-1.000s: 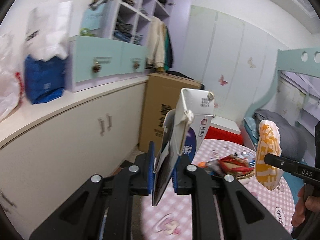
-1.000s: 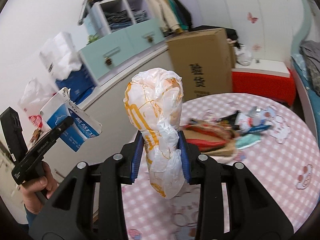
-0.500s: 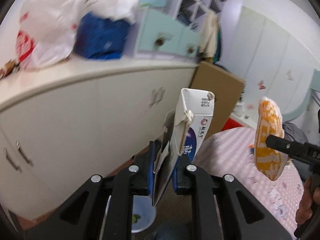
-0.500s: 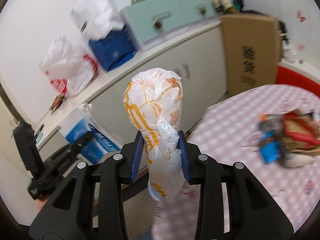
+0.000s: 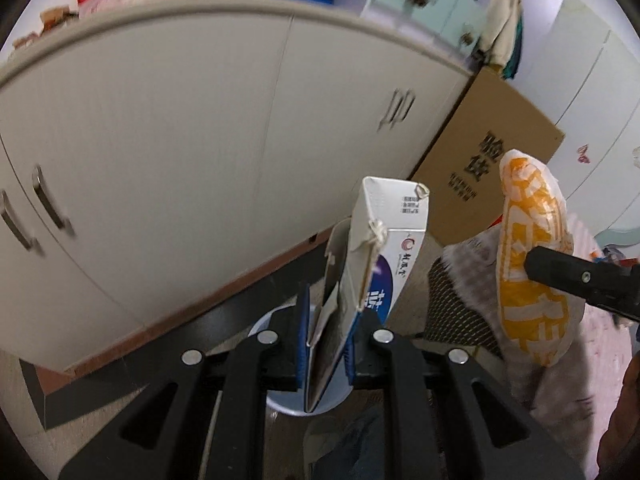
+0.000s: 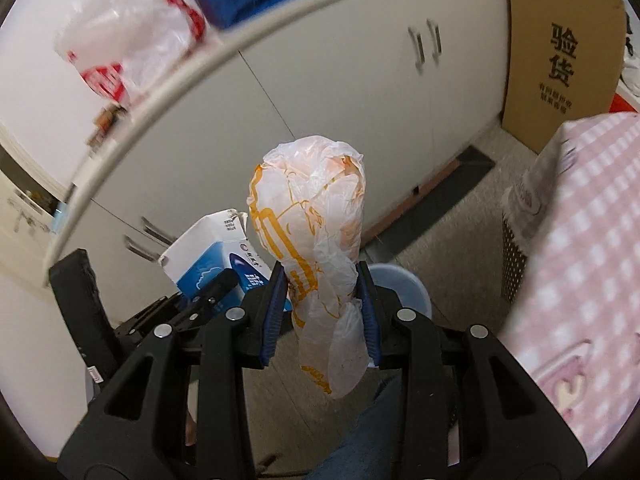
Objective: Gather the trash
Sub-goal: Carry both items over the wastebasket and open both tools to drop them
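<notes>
The left tongs are pinched narrow on a white-and-blue carton, gripping its flattened lower end between blue pads; the carton's torn top stands up and away from the camera, and its bottom edge hangs below the pads. Directly under it, a pale blue bin shows only as a curved strip of rim, the rest covered by the tongs' black frame. What lies inside the bin cannot be made out.

The right tongs are clamped on a crumpled white-and-orange plastic bag, squeezed at its waist so the bulk balloons above the pads and a tail dangles beneath. Behind that bag, the bin's rim peeks out to the right; most of it is hidden. In the right wrist view the carton sits just beside the bag to the left, partly masked by the left tongs' black finger. In the left wrist view the bag appears at right, crossed by the right tongs' dark finger.

Farther out stands a long white cabinet with blurred handles, its counter edge carrying bags cut off at the frame top. A brown cardboard box leans by it. A pink checked tablecloth fills the right edge, smeared by motion.
</notes>
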